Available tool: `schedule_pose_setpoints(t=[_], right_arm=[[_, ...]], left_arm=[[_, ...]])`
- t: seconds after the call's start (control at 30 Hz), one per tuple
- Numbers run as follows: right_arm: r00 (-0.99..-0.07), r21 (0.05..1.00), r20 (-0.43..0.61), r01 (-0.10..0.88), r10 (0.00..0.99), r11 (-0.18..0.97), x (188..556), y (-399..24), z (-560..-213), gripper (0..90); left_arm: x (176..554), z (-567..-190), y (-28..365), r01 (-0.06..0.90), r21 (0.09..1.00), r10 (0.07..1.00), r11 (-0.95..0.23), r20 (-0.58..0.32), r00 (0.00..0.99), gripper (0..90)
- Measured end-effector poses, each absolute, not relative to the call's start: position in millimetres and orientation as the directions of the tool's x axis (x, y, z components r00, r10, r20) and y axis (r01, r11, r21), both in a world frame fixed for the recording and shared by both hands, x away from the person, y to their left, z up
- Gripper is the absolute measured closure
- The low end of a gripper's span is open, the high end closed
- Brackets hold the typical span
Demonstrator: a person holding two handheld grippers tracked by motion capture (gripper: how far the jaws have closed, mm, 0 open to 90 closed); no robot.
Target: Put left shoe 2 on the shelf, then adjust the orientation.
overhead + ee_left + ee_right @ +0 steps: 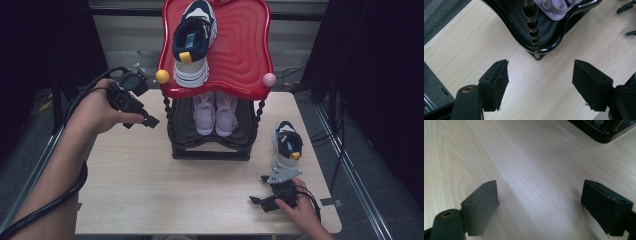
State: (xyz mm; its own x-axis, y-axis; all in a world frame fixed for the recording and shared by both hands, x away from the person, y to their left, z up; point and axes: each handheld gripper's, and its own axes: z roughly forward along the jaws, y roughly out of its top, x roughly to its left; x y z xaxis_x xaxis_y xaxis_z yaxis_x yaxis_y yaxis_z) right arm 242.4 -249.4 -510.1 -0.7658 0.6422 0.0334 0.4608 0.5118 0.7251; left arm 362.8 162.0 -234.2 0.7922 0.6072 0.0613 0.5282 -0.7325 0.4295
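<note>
A two-tier shoe rack stands at the back middle of the table. On its red top shelf lies a navy and white sneaker. Its black lower shelf holds a pair of pale pink shoes. A second navy and white sneaker stands on the table right of the rack. My left gripper hovers left of the rack, open and empty; in its own view the left gripper looks down on the rack's beaded post. My right gripper rests open just in front of the loose sneaker, with bare wood between the right gripper's pads.
A yellow knob and a pink knob stick out at the red shelf's front corners. The light wooden table has free room in front of the rack. Dark curtains and cables flank both sides. The rack's black base corner shows far off.
</note>
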Motion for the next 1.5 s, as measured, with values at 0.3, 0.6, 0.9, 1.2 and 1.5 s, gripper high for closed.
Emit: schedule_pose_setpoints(t=[0.3, 0.6, 0.9, 1.2, 1.5], right_arm=[[-0.766, 0.725, 0.034, 0.461, 0.642, 0.512, 242, -249, -510, 13.7], [-0.765, 0.726, 0.032, 0.46, 0.643, 0.511, 242, -249, -510, 13.7], [-0.765, 0.728, 0.029, 0.457, 0.643, 0.511, 243, -249, -510, 13.7], [-0.763, 0.724, 0.034, 0.464, 0.645, 0.511, 242, -249, -510, 13.7], [-0.766, 0.724, 0.029, 0.459, 0.643, 0.514, 242, -249, -510, 13.7]], left_arm=[[361, -260, 165, 0.542, 0.453, 0.621, -0.708, 0.031, 0.784, 28.5], [360, -282, 167, 0.544, 0.473, 0.622, -0.693, 0.012, 0.783, 28.2], [358, -309, 167, 0.543, 0.5, 0.62, -0.675, -0.015, 0.785, 28.2], [357, -343, 168, 0.537, 0.532, 0.62, -0.655, -0.029, 0.784, 27.7], [357, -377, 167, 0.545, 0.558, 0.633, -0.626, -0.045, 0.773, 27.3]])
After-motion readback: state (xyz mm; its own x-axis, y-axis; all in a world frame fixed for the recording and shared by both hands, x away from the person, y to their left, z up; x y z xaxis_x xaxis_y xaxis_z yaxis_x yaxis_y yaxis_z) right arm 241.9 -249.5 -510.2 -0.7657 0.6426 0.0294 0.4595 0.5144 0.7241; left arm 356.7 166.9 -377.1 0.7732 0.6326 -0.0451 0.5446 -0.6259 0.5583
